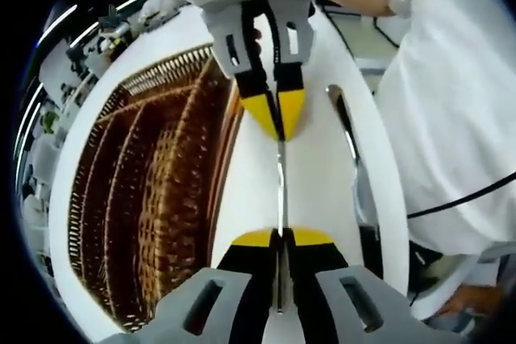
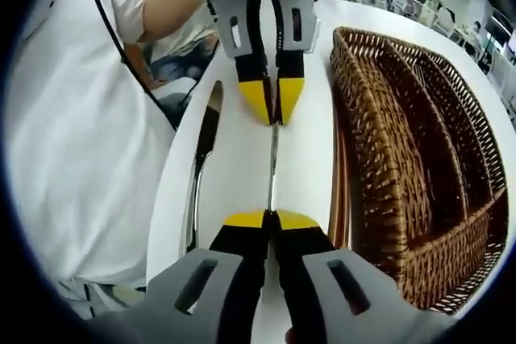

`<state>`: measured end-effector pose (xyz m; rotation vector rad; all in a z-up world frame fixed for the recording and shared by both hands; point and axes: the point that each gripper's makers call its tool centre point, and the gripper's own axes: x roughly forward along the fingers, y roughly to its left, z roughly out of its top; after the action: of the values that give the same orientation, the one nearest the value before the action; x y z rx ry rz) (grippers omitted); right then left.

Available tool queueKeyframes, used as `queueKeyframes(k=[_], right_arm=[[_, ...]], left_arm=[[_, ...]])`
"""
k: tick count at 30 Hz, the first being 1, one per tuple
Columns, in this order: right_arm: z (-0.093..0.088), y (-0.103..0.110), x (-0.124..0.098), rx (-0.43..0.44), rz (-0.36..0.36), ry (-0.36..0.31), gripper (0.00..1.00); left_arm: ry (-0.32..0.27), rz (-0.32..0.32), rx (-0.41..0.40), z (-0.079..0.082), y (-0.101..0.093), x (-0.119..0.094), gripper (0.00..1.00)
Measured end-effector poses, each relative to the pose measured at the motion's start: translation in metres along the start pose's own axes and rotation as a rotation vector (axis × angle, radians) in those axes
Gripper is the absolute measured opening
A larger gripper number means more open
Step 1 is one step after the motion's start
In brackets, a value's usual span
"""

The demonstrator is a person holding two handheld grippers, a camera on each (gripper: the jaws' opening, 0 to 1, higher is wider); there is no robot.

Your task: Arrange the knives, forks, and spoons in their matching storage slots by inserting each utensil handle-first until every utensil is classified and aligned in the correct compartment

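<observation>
White table [image 2: 242, 159] | utensil [image 2: 273, 159] lengthwise between both hand-held grippers [image 2: 272, 219] [image 1: 281, 236], each clamped on it

The basket [image 2: 419, 159], right of frame in the right gripper view, is woven brown wicker, rough and ribbed, with a faint sheen on the strands; its partitions are the same weave. The desk [image 2: 234, 159] under it is smooth white with a soft gloss. The utensil [image 2: 272, 168] at frame centre is thin polished metal, bright and mirror-like. The knife [image 2: 206, 147] at left centre is also shiny metal, reflecting dark. The tongs, right [image 2: 271, 217] and left [image 1: 280, 235], look like matt grey plastic with black jaws and smooth yellow tips. The person's shirt [image 2: 72, 142] is plain white cloth, matt.
</observation>
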<state>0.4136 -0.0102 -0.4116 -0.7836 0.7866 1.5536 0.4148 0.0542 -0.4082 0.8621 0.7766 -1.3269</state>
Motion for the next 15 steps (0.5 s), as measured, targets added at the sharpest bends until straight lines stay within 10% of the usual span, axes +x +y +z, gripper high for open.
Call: queueKeyframes(k=[15], right_arm=[[-0.0008,0.001,0.0007,0.004,-0.009,0.001,0.03]], left_arm=[[-0.012,0.0,0.006,0.0069,0.0007,0.0042,0.06]])
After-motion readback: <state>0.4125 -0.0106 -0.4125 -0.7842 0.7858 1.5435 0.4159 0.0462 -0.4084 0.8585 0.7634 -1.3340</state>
